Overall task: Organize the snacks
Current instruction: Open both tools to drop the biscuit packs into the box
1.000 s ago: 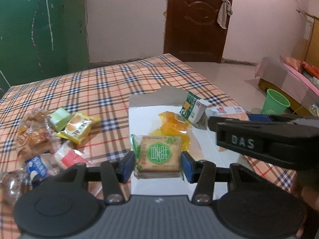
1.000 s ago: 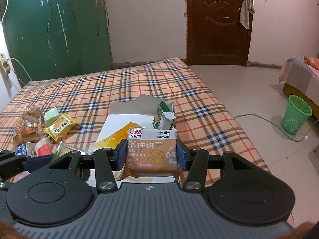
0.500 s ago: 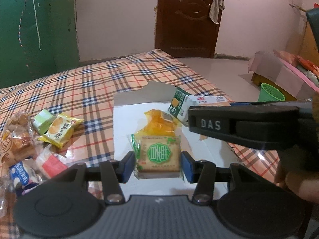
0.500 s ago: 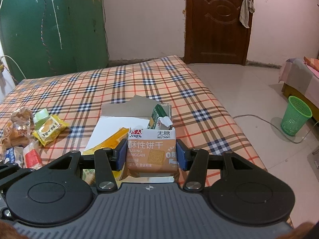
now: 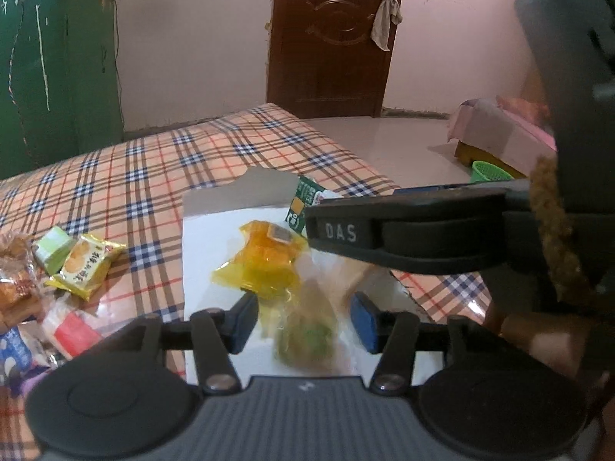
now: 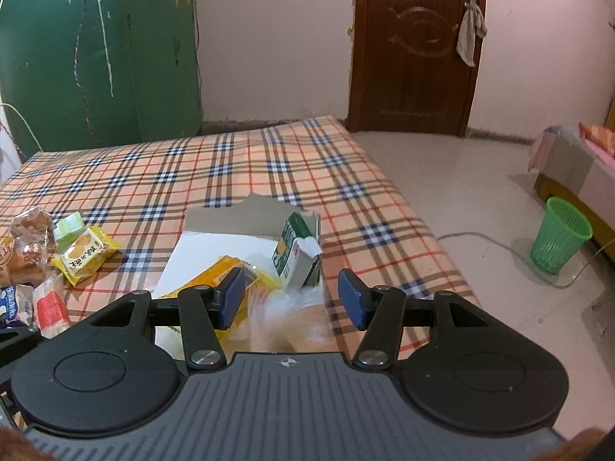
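Both packets are dropping blurred at lower centre, the green biscuit packet [image 5: 307, 336] from the left gripper [image 5: 303, 317] and the orange biscuit packet [image 6: 292, 320] from the right gripper [image 6: 292, 299], jaws just parting and gripping nothing, risking a tumble off the white box [image 5: 203, 238].

The left gripper [image 5: 303, 320] fills the bottom of the left wrist view, its two blue-padded fingers [image 5: 363, 320] reaching toward the centre of the frame and angled downward. Its jaws have just been opening; a blurred green-and-tan packet [image 5: 307, 338] lies between the pads, clear of both. The right gripper [image 6: 292, 299] fills the bottom of the right wrist view in the same pose, jaws also just opening, a blurred orange-and-white packet [image 6: 296, 320] between its pads [image 6: 232, 297] without contact. In the left wrist view, one black finger of the right gripper crosses from the right edge to mid-frame, with part of a hand [image 5: 538, 340] at lower right.
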Demonstrator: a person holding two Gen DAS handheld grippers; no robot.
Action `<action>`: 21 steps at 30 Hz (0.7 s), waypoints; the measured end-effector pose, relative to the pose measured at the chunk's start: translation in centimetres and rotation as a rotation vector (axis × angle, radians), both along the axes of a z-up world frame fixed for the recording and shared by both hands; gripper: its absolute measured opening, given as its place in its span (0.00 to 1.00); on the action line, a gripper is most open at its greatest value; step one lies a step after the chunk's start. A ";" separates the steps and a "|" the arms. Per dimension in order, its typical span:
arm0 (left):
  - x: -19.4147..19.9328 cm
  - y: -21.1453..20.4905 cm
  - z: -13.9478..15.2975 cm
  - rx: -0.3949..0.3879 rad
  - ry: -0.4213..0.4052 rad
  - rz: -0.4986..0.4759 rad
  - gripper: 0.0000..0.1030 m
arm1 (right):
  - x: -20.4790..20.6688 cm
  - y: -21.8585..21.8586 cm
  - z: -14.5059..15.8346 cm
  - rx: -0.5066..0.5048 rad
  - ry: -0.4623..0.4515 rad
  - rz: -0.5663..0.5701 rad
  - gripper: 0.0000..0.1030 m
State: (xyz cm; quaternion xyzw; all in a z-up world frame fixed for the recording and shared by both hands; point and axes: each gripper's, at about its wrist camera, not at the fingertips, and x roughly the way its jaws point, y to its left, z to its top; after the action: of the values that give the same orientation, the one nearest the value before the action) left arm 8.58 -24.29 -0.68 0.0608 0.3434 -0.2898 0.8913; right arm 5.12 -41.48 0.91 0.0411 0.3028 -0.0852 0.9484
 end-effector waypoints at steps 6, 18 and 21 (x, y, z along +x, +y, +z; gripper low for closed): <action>-0.4 0.8 0.9 0.020 -0.021 0.046 0.64 | -1.2 0.0 1.3 0.001 -0.036 -0.002 0.78; -0.8 5.4 2.1 0.098 -0.011 0.212 0.76 | -3.6 2.1 2.9 0.004 -0.066 0.033 1.00; -1.0 7.0 2.5 0.100 -0.008 0.255 0.77 | -3.8 3.0 3.0 0.011 -0.063 0.048 1.00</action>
State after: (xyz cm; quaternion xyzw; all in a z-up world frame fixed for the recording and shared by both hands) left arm 7.54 -17.28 1.85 0.0622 0.3588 -0.1562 0.9182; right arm 1.31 -38.52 3.93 0.0418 0.2741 -0.0596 0.9589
